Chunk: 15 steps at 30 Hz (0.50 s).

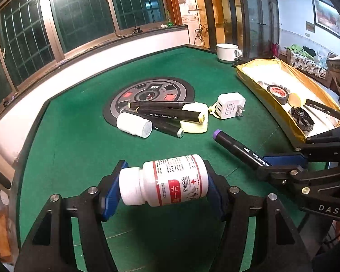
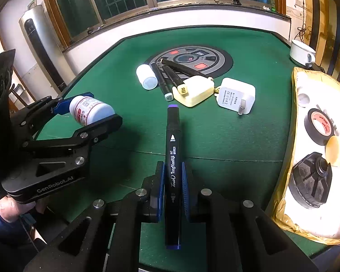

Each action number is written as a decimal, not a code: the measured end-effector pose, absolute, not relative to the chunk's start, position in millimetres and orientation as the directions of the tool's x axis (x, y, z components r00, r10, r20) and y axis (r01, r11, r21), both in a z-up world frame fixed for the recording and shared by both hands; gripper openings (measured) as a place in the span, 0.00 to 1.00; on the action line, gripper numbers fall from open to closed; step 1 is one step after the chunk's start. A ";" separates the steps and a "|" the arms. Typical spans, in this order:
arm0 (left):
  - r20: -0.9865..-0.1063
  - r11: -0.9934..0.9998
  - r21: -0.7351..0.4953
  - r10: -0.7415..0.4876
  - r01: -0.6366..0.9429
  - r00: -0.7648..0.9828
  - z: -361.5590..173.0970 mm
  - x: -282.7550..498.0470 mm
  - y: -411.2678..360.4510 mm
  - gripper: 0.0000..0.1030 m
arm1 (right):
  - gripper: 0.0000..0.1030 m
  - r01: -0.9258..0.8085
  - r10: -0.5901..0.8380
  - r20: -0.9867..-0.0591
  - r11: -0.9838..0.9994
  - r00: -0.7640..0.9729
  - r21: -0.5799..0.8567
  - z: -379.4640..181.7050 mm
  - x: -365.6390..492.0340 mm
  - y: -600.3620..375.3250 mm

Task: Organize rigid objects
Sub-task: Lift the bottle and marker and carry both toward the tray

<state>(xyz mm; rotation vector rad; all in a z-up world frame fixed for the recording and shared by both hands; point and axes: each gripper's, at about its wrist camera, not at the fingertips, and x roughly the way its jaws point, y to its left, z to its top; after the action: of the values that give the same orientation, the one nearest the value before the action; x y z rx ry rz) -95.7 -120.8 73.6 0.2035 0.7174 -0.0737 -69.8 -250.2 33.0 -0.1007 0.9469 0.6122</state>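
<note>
right claw pinched a black purple-capped marker near its middle, blue pads pressed on both flanks, long axis running straight along the fingers toward 12 o'clock, purple tip foremost and clear of the counter. left claw clamped a white pill bottle crosswise, cap at 9 o'clock, base at 3 o'clock, lifted off the felt. lay at 3 o'clock from the marker, and closer to the right claw than to the left, the yellow-lined tray, already carrying a tape roll, a black round part and a pale disc. judged the coming move to hinge on swinging the marker rightward so its length fell along the tray's long side rather than across the rim. farther out toward 12 o'clock, loose on the counter: a second white bottle, three markers, a yellow block and a white charger. far off at 1 o'clock, a white mug.
</note>
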 end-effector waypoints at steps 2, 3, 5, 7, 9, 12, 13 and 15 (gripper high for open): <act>-0.634 0.971 0.211 0.047 0.114 0.772 74.8 -98.5 -124.3 0.62 | 0.13 -0.531 0.449 -0.782 0.828 0.432 0.182 33.5 -70.4 -251.1; -0.620 0.968 0.230 0.063 0.103 0.782 75.9 -100.0 -125.5 0.62 | 0.13 -0.529 0.452 -0.779 0.828 0.435 0.185 34.2 -70.8 -251.8; -0.597 0.962 0.261 0.093 0.083 0.797 78.2 -102.3 -127.8 0.62 | 0.13 -0.529 0.455 -0.775 0.828 0.438 0.187 35.4 -72.0 -253.9; -0.589 0.961 0.265 0.094 0.082 0.803 80.1 -103.3 -128.6 0.62 | 0.13 -0.526 0.459 -0.769 0.829 0.445 0.190 37.4 -72.9 -255.5; -0.580 0.957 0.279 0.107 0.074 0.808 81.0 -103.8 -130.6 0.62 | 0.13 -0.526 0.461 -0.765 0.829 0.450 0.191 39.0 -73.8 -257.1; -0.568 0.950 0.307 0.129 0.064 0.813 80.8 -103.4 -133.9 0.62 | 0.13 -0.525 0.467 -0.758 0.829 0.455 0.195 41.2 -74.6 -259.4; -0.566 0.947 0.314 0.133 0.064 0.814 80.8 -103.3 -135.0 0.62 | 0.13 -0.524 0.468 -0.756 0.829 0.458 0.196 42.0 -75.0 -259.9; -0.565 0.946 0.318 0.136 0.063 0.814 81.1 -103.3 -135.9 0.62 | 0.13 -0.522 0.470 -0.752 0.830 0.463 0.198 43.3 -75.5 -261.3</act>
<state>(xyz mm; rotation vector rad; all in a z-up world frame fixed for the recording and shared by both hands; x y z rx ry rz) -103.3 -135.9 81.1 0.3333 0.6221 0.0395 -75.5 -261.3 43.3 -0.0635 0.9030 0.6106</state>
